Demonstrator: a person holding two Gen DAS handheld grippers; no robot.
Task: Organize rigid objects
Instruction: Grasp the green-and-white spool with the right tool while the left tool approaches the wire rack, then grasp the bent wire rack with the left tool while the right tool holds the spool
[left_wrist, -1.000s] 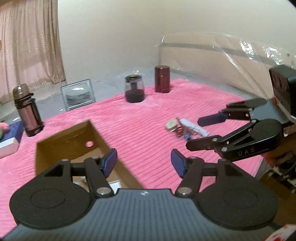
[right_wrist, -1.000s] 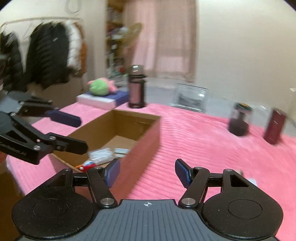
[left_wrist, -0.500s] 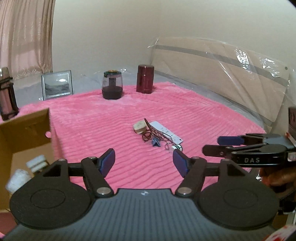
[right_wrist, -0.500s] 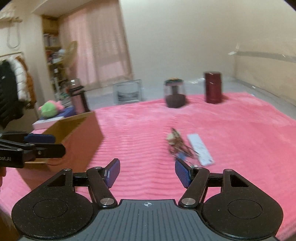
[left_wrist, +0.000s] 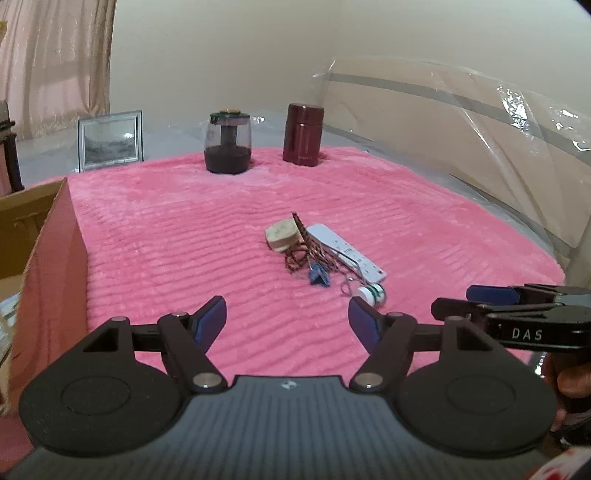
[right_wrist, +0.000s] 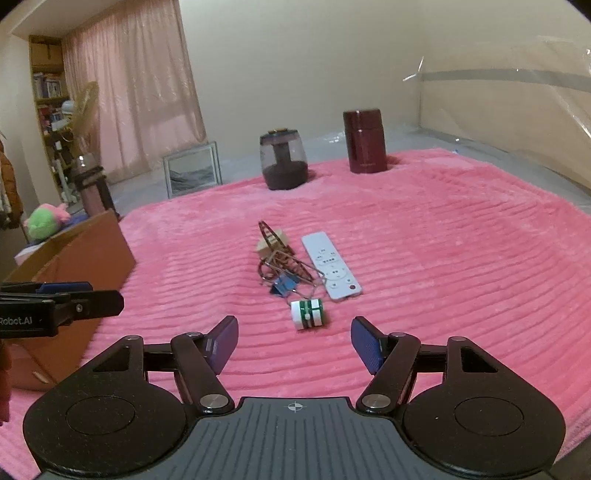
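It was a home bedroom: a pink blanket (right_wrist: 443, 258) covered the bed, with curtains (right_wrist: 140, 96), a bookshelf (right_wrist: 48, 96) and a plush toy (right_wrist: 44, 221).

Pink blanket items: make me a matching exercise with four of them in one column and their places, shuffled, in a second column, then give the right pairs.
Things:
1. white remote
2. green-and-white roll
3. dark red canister
4. cardboard box

Places:
A. upright at the far edge of the pink blanket, right of the smoky glass jar
B. at the left side of the blanket
C. nearest the right gripper, just ahead of its open fingers
D. lying flat, right of the tangle of clips

Pairs: 1-D, 2-C, 3-A, 4-B
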